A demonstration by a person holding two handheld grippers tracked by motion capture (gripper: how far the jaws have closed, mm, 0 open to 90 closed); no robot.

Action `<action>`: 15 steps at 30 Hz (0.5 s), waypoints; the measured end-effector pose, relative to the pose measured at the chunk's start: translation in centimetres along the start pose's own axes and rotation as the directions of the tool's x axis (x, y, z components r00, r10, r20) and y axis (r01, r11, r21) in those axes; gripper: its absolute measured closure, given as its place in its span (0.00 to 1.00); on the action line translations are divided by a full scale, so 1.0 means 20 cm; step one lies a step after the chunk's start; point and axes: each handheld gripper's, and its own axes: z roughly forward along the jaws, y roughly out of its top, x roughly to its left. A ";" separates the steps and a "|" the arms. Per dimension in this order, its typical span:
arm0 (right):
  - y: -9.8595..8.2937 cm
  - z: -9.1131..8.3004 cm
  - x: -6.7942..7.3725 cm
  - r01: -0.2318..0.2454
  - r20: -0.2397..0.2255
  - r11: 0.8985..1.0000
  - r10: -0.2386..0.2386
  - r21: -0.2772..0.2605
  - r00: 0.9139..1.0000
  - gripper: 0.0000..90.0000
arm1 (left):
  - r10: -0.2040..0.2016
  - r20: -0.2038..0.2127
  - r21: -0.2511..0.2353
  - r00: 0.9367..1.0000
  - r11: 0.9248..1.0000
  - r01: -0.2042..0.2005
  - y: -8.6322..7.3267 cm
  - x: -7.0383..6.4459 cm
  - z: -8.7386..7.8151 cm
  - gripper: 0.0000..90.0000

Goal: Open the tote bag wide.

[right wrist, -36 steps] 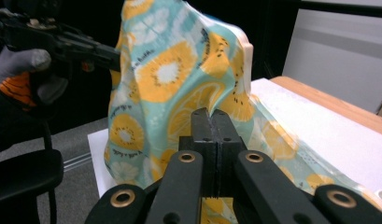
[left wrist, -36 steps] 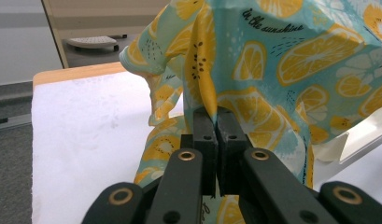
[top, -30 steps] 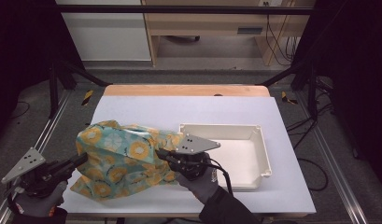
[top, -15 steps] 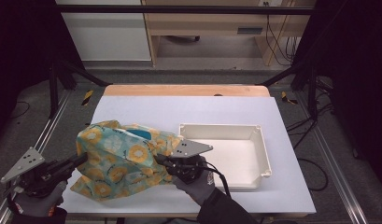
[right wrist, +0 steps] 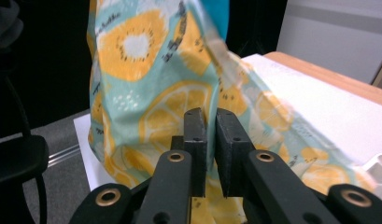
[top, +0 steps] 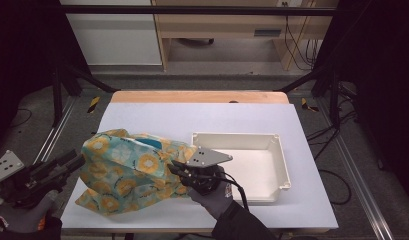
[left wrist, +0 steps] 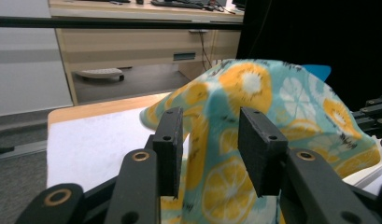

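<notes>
Right gripper [top: 171, 167] pinches the lemon-print cloth [top: 129, 170]; left gripper [top: 77, 161] stands open at its other edge.

The right gripper's black jaws are nearly closed on a fold of the cloth, while the left gripper's jaws are spread wide with fabric just ahead of them. The cloth is soft and rumpled, teal with orange-yellow citrus slices, heaped on the left of the white worktop [top: 202, 117]. Its right edge touches a shallow, rigid white rectangular tray [top: 282, 165].

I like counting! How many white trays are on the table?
1. The white tray sits on the table's right half, beside the lemon-print cloth. The cloth could hide something small under it.
</notes>
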 end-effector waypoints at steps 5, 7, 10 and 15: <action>0.02 -0.03 0.00 -0.002 0.007 1.000 0.002 -0.020 1.000 0.90 | 0.028 -0.018 0.048 0.999 0.998 -0.027 0.00 -0.01 0.06 0.76; 0.03 -0.04 0.00 -0.006 0.006 1.000 0.007 -0.024 1.000 0.88 | 0.029 -0.019 0.051 0.999 0.998 -0.028 0.00 -0.01 0.06 0.82; 0.05 -0.05 0.01 -0.007 0.003 0.999 0.007 -0.040 1.000 0.82 | 0.027 -0.029 0.045 0.999 0.999 -0.026 0.00 -0.01 0.05 0.93; 0.06 -0.06 0.03 -0.008 -0.012 0.998 0.007 -0.065 1.000 0.74 | 0.026 -0.021 0.050 0.999 0.998 -0.025 -0.01 0.00 0.03 1.00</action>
